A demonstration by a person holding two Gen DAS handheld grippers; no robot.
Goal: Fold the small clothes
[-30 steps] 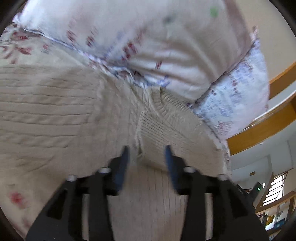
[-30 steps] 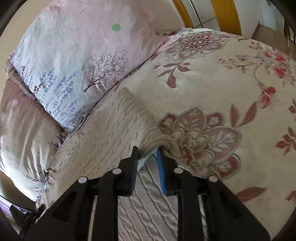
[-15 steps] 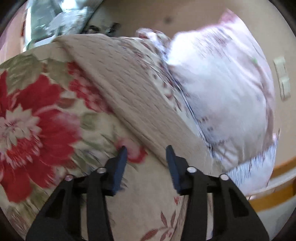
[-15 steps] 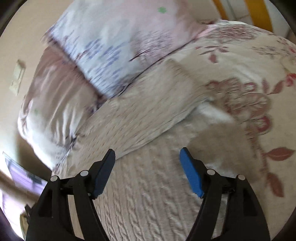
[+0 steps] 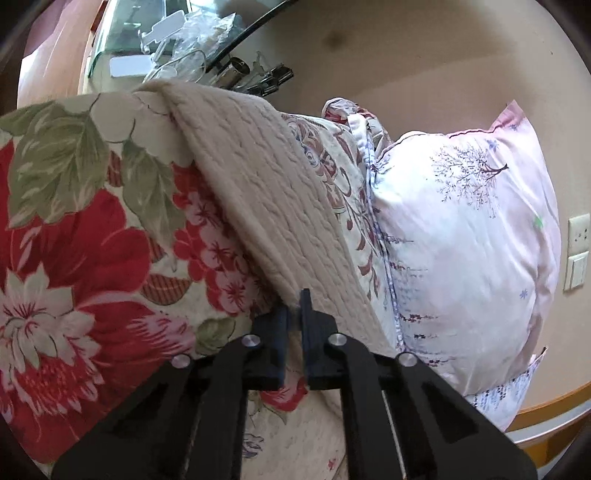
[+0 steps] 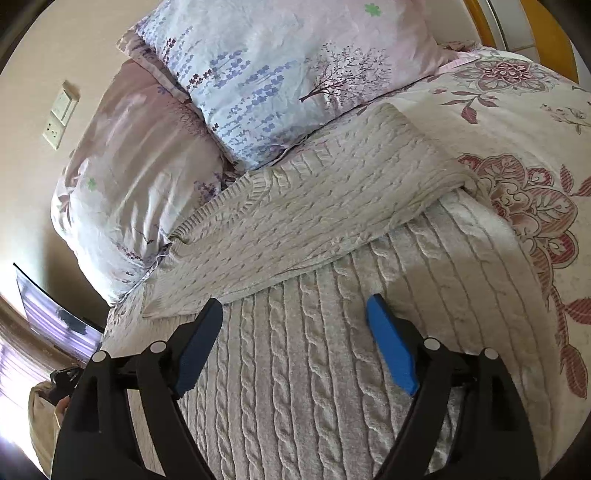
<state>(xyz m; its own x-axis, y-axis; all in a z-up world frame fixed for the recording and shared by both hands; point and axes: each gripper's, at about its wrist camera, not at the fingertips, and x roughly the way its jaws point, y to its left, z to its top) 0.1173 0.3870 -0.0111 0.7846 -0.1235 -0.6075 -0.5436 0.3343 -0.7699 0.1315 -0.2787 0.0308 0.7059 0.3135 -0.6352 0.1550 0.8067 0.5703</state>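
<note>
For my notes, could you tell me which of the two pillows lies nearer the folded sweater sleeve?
The white pillow with lavender sprigs and a tree; its lower edge borders the sleeve. The mauve pillow sits farther left.

A bed under a floral quilt [image 6: 517, 110] fills the room. Two printed pillows [image 6: 288, 62] lean on a beige wall [image 5: 424, 55] bearing a socket plate [image 5: 580, 230]. A glass shelf [image 5: 177, 33] carries clutter.

The sweater [image 6: 332, 332] runs off the bottom edge of the right wrist view. In the left wrist view, the left gripper [image 5: 293, 317] hides the sweater edge between its nearly closed fingers; contact cannot be confirmed.
</note>
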